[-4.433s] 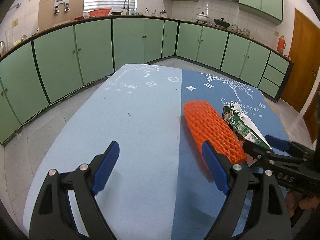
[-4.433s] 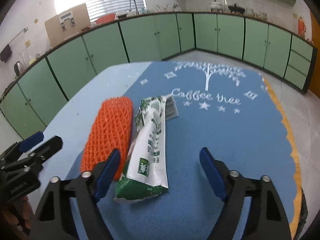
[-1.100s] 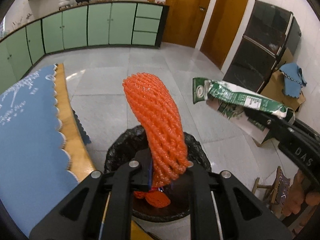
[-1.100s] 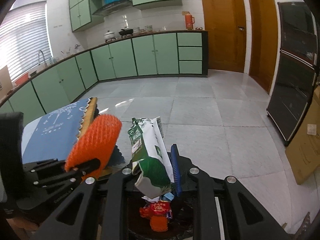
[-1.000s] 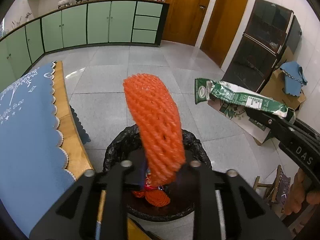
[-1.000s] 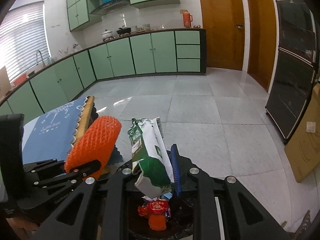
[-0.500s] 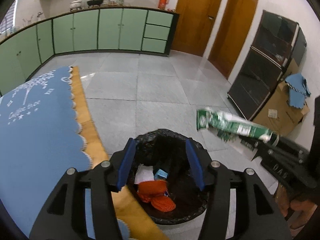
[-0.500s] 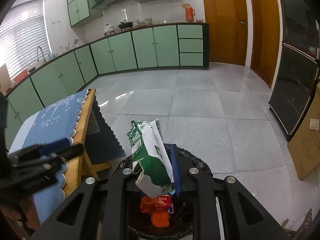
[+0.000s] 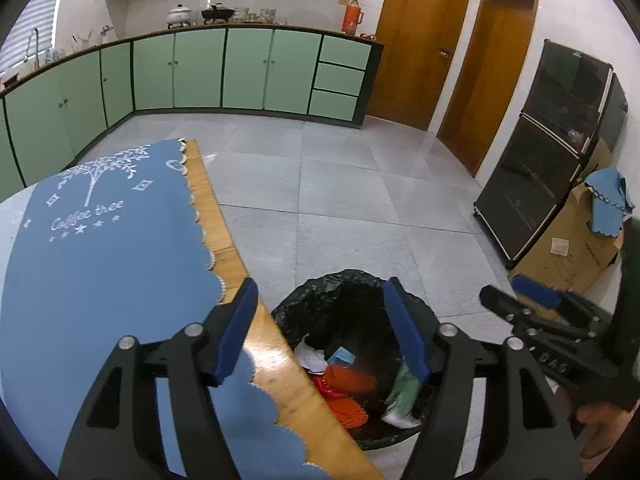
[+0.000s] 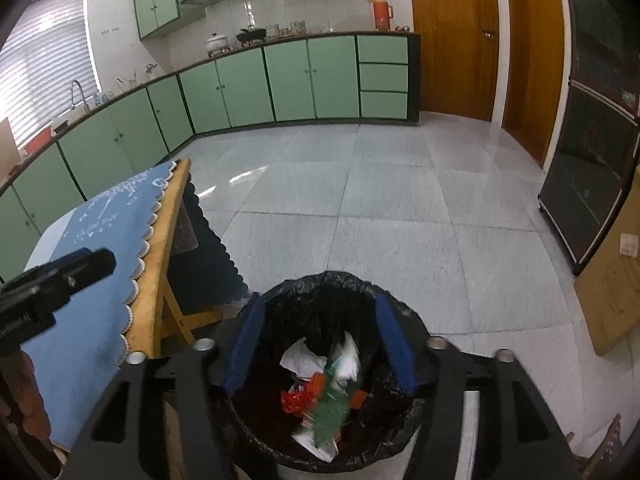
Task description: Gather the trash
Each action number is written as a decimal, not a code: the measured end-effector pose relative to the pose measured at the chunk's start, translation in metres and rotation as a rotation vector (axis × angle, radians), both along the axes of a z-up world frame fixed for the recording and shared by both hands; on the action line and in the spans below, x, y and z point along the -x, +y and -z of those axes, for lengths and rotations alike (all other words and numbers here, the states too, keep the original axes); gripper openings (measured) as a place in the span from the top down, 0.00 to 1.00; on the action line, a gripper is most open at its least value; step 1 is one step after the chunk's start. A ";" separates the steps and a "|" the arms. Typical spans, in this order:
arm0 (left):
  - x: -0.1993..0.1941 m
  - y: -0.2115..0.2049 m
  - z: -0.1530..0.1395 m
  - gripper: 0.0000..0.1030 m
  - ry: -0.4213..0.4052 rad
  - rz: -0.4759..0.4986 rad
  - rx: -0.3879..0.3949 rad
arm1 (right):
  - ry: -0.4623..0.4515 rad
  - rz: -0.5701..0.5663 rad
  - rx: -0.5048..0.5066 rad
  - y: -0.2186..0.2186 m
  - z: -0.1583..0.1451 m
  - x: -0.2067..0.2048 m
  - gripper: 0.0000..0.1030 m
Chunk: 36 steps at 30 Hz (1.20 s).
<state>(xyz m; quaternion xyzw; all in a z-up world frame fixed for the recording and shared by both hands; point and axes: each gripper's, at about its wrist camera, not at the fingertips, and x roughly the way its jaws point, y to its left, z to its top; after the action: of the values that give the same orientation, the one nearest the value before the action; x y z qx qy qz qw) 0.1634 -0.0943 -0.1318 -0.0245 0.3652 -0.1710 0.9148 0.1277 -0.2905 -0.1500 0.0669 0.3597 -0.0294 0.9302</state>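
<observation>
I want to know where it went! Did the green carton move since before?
Yes. The green carton dropped from the right tongs down into the black trash bin, which stayed beside the table.

the floor (image 10: 400,216) is made of big pale grey tiles. on it stands a wooden table (image 9: 224,256) with a blue cloth (image 9: 100,264) on top. a round bin with a black bag (image 10: 332,284) stands on the floor just beside the table. a flat brown cardboard box (image 9: 572,248) leans by a dark cabinet (image 9: 548,152).
</observation>
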 end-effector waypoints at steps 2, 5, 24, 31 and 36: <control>0.002 0.003 -0.001 0.34 -0.002 -0.008 -0.004 | -0.022 -0.005 0.008 0.003 -0.009 0.004 0.35; 0.006 0.009 -0.006 0.30 -0.009 -0.020 -0.005 | -0.048 -0.016 0.007 0.005 -0.021 0.008 0.33; 0.061 0.039 -0.056 0.13 -0.085 -0.071 -0.044 | -0.174 -0.107 0.009 0.041 -0.101 0.057 0.06; 0.085 0.053 -0.077 0.11 -0.127 -0.094 -0.035 | -0.207 -0.143 0.013 0.054 -0.117 0.078 0.06; 0.098 0.055 -0.088 0.10 -0.172 -0.103 -0.055 | -0.215 -0.156 0.012 0.058 -0.121 0.084 0.06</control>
<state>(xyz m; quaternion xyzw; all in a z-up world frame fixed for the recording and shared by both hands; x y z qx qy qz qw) 0.0656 -0.0394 -0.0433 -0.0034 0.2881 -0.1151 0.9507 0.0434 -0.2322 -0.0286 0.0358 0.2617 0.0480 0.9633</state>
